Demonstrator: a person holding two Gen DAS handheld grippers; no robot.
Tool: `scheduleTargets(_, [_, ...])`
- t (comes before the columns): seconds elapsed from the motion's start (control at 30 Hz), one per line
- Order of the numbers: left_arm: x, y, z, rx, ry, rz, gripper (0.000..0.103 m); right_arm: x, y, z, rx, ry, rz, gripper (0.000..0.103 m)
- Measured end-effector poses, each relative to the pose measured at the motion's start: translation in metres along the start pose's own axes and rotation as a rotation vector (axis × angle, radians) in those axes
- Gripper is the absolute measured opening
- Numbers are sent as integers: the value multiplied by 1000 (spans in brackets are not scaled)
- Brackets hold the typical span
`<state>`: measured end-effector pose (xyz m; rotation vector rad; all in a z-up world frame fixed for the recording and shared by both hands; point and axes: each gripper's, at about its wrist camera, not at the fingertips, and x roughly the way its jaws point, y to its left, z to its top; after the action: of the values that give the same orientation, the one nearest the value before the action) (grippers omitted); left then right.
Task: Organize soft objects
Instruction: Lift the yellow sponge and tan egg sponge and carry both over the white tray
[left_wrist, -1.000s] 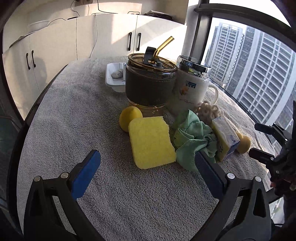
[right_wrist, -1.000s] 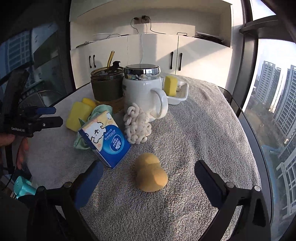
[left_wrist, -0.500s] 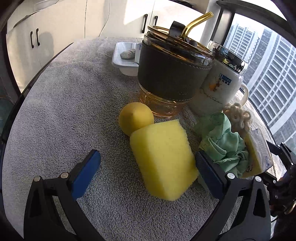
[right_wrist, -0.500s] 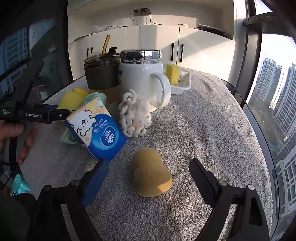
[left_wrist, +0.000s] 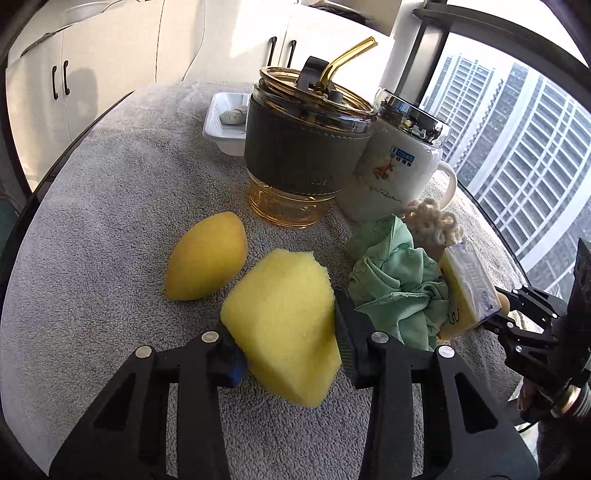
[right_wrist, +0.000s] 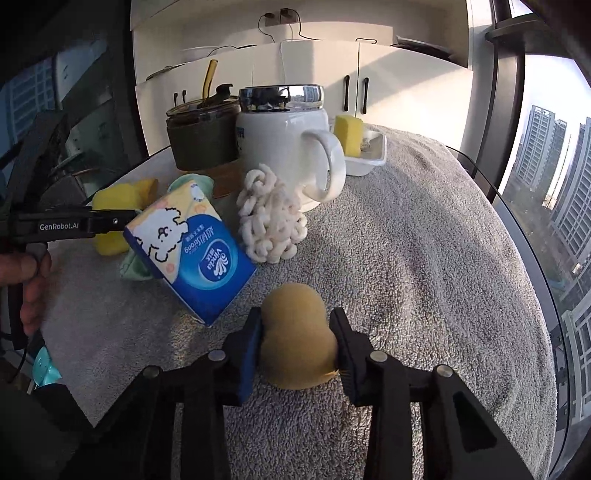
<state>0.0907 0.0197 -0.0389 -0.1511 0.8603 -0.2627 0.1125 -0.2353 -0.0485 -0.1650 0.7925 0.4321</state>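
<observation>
- The left gripper (left_wrist: 288, 354), which stood wide open around bare towel a second ago, now has its jaws closing on the yellow rectangular sponge (left_wrist: 284, 325); both pads press its sides and the foam bulges between them.
- The sponge sits on the grey towel (left_wrist: 110, 221), just beside the yellow egg-shaped sponge (left_wrist: 205, 266) and the crumpled green cloth (left_wrist: 397, 291).
- The right gripper (right_wrist: 295, 349) was likewise spread wide and is now closing on the tan gourd-shaped sponge (right_wrist: 295, 339), its pads touching both flanks.
- That sponge rests on the towel near the blue tissue pack (right_wrist: 195, 254) and the white knotted chain (right_wrist: 271, 218).
- Both hands have moved in closer to the pile since then.
- Judged from this, two soft things are being gripped at once and neither is lifted yet.
- The white tray (right_wrist: 369, 157) behind the mug (right_wrist: 288, 147) already holds a yellow sponge, so it is probably the destination.
- Soft foam may squash and slip if squeezed off-centre.
</observation>
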Motion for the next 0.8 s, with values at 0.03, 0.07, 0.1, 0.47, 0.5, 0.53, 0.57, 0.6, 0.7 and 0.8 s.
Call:
scheduleTargets(0.03, [-4, -1, -1, 1, -8, -6, 30, -1, 0, 0, 5, -2, 4, 37])
scheduleTargets(0.07, [-8, -3, -2, 5, -14, -14, 22, -3, 1, 1, 6, -7, 8, 36])
scheduleTargets(0.1, [-13, -6, -3, 8, -20, -16, 22, -5, 2, 1, 5, -13, 10, 36])
scheduleTargets(0.47, [-53, -23, -6, 72, -67, -50, 22, -26, 13, 14, -16, -62, 18, 36])
scheduleTargets(0.5, [-53, -19, -2, 77, -68, -47, 22, -27, 13, 14, -18, -60, 17, 36])
scheduleTargets(0.53, [-53, -17, 1, 82, -63, -47, 22, -28, 13, 15, -20, -57, 14, 36])
scheduleTargets(0.57, [-55, -16, 1, 83, -63, -47, 22, -28, 12, 16, -22, -55, 11, 36])
scheduleTargets(0.6, [-56, -13, 4, 86, -67, -48, 22, -28, 11, 16, -22, -54, 8, 36])
scheduleTargets(0.7, [-64, -11, 10, 106, -75, -42, 22, -33, 3, 21, -14, -55, 11, 36])
scheduleTargets(0.8, [-67, 0, 23, 124, -90, -15, 22, -36, -5, 29, -24, -56, -2, 36])
